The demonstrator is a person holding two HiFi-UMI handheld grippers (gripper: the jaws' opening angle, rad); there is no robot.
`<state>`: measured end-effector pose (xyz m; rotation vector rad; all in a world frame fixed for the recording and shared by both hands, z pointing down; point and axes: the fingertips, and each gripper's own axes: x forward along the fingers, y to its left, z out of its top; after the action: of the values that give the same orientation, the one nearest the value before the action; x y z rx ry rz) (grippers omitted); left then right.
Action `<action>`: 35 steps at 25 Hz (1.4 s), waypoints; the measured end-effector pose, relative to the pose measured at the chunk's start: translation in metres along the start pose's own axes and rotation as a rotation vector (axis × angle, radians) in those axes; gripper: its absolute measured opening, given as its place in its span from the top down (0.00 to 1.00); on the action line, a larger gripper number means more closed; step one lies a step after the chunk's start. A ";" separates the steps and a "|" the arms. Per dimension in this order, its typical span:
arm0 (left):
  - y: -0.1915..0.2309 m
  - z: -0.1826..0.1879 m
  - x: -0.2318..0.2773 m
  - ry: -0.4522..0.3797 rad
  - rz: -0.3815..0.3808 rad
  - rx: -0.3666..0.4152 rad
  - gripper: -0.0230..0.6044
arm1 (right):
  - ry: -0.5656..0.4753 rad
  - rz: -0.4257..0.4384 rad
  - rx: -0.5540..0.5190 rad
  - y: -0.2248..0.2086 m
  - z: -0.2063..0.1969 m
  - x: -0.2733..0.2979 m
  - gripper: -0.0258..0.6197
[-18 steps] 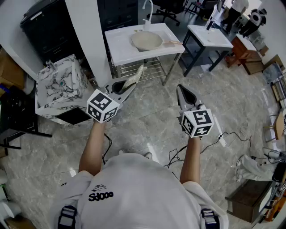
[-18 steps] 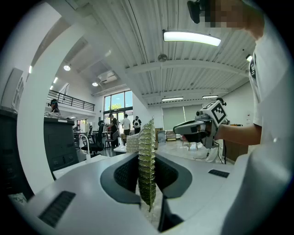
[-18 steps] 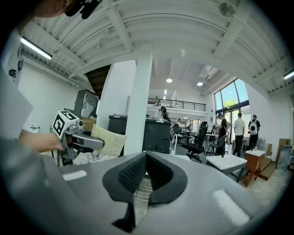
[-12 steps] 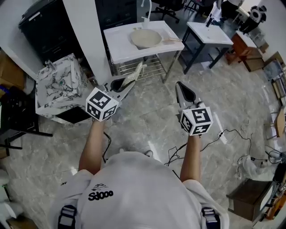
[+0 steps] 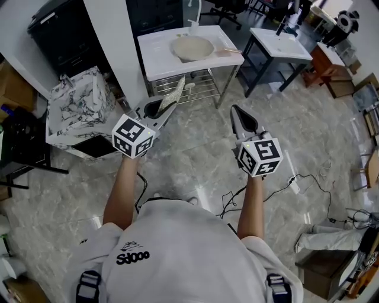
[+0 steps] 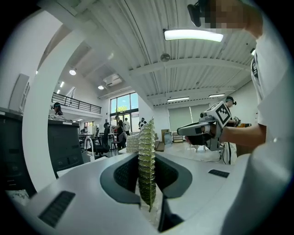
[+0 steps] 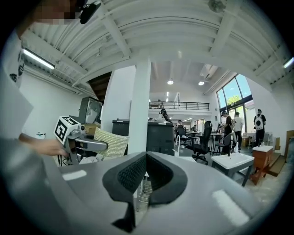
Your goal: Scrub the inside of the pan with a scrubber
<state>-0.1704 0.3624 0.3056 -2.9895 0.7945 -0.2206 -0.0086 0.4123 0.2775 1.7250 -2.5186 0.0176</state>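
A shallow beige pan [image 5: 192, 47] lies on the white table [image 5: 159, 66] ahead of me. My left gripper [image 5: 161, 108] is shut on a flat woven green-and-white scrubber [image 5: 175, 92], which sticks up out of the jaws toward the table's front edge. In the left gripper view the scrubber [image 6: 147, 167] stands edge-on, pinched in my left gripper [image 6: 148, 166]. My right gripper [image 5: 235, 113] hangs over the floor to the right, short of the table. Its jaws meet with nothing between them in my right gripper [image 7: 146, 158] view. The left gripper's scrubber [image 7: 110, 142] shows there too.
Under the white table is a wire shelf [image 5: 195, 89], and a faucet [image 5: 192, 10] stands at its back. A second white table [image 5: 278, 44] is at the right. A marbled box [image 5: 80, 112] and a black cabinet [image 5: 59, 35] stand at the left. Cables [image 5: 299, 177] trail on the floor.
Both grippers have edged forward toward the white table, the scrubber still held. The table sits a little nearer in the head view.
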 end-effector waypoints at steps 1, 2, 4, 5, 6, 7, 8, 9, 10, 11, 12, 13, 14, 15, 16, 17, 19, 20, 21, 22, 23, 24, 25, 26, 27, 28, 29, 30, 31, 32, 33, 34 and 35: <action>-0.003 0.001 0.003 0.002 0.010 0.005 0.86 | 0.007 0.008 0.000 -0.003 -0.002 -0.002 0.95; -0.006 0.001 0.005 0.004 0.021 0.009 0.86 | 0.012 0.017 -0.002 -0.006 -0.003 -0.004 0.95; -0.012 0.001 0.009 0.007 0.039 0.017 0.86 | 0.018 0.034 -0.006 -0.011 -0.006 -0.008 0.95; -0.016 0.000 0.011 0.008 0.047 0.019 0.86 | 0.019 0.040 -0.008 -0.013 -0.007 -0.010 0.95; -0.019 0.000 0.013 0.010 0.054 0.019 0.86 | 0.021 0.047 -0.007 -0.015 -0.009 -0.012 0.95; -0.022 -0.001 0.015 0.013 0.060 0.018 0.86 | 0.022 0.053 -0.003 -0.018 -0.010 -0.014 0.95; -0.026 -0.003 0.017 0.015 0.064 0.016 0.86 | 0.023 0.058 0.003 -0.020 -0.011 -0.017 0.95; -0.029 -0.003 0.019 0.018 0.068 0.013 0.86 | 0.025 0.063 0.009 -0.024 -0.013 -0.019 0.95; -0.033 -0.004 0.022 0.019 0.068 0.012 0.86 | 0.025 0.064 0.015 -0.028 -0.014 -0.021 0.95; -0.036 -0.005 0.025 0.022 0.067 0.012 0.86 | 0.025 0.064 0.021 -0.032 -0.015 -0.023 0.95; -0.039 -0.006 0.028 0.025 0.065 0.013 0.86 | 0.025 0.064 0.028 -0.036 -0.017 -0.025 0.95; -0.041 -0.006 0.032 0.029 0.065 0.014 0.86 | 0.024 0.064 0.032 -0.039 -0.017 -0.026 0.95; -0.041 -0.006 0.035 0.031 0.065 0.015 0.86 | 0.024 0.064 0.034 -0.042 -0.018 -0.025 0.95; -0.040 -0.006 0.038 0.032 0.066 0.016 0.86 | 0.024 0.064 0.035 -0.045 -0.018 -0.024 0.95; -0.038 -0.005 0.041 0.032 0.066 0.017 0.86 | 0.023 0.064 0.036 -0.048 -0.018 -0.022 0.95; -0.037 -0.004 0.044 0.033 0.064 0.020 0.86 | 0.022 0.065 0.038 -0.051 -0.018 -0.020 0.95; -0.033 -0.004 0.051 0.034 0.059 0.027 0.86 | 0.018 0.064 0.042 -0.057 -0.018 -0.015 0.95; -0.031 -0.005 0.055 0.034 0.057 0.029 0.86 | 0.017 0.062 0.041 -0.060 -0.019 -0.013 0.95; -0.028 -0.006 0.059 0.033 0.056 0.030 0.86 | 0.016 0.059 0.040 -0.063 -0.019 -0.010 0.95; -0.024 -0.006 0.063 0.032 0.056 0.030 0.86 | 0.015 0.055 0.040 -0.067 -0.020 -0.006 0.95; -0.020 -0.007 0.068 0.030 0.056 0.030 0.86 | 0.014 0.049 0.041 -0.071 -0.021 -0.001 0.95; -0.015 -0.008 0.073 0.029 0.056 0.030 0.86 | 0.013 0.042 0.044 -0.076 -0.022 0.004 0.95; -0.010 -0.010 0.078 0.028 0.055 0.031 0.86 | 0.011 0.035 0.048 -0.082 -0.023 0.010 0.95; -0.003 -0.011 0.084 0.028 0.055 0.032 0.86 | 0.009 0.029 0.051 -0.087 -0.023 0.017 0.95; 0.005 -0.013 0.089 0.028 0.055 0.033 0.86 | 0.006 0.024 0.053 -0.092 -0.024 0.026 0.95; 0.015 -0.014 0.094 0.028 0.056 0.033 0.86 | 0.004 0.020 0.053 -0.096 -0.023 0.035 0.95; 0.025 -0.015 0.099 0.027 0.057 0.033 0.86 | 0.003 0.018 0.051 -0.099 -0.022 0.046 0.95; 0.036 -0.015 0.104 0.024 0.059 0.032 0.86 | 0.002 0.018 0.047 -0.102 -0.021 0.057 0.95; 0.047 -0.014 0.109 0.022 0.062 0.032 0.86 | 0.001 0.020 0.041 -0.105 -0.019 0.068 0.95; 0.059 -0.014 0.114 0.019 0.064 0.032 0.86 | 0.000 0.022 0.036 -0.109 -0.017 0.080 0.95; 0.071 -0.014 0.120 0.018 0.066 0.030 0.86 | -0.001 0.023 0.033 -0.112 -0.015 0.092 0.95; 0.084 -0.014 0.126 0.018 0.067 0.028 0.86 | -0.002 0.024 0.031 -0.115 -0.012 0.104 0.95; 0.096 -0.014 0.132 0.018 0.067 0.027 0.86 | -0.003 0.024 0.030 -0.118 -0.010 0.116 0.95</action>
<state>-0.1058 0.2137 0.3293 -2.9340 0.8843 -0.2535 0.0604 0.2621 0.2923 1.7063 -2.5545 0.0546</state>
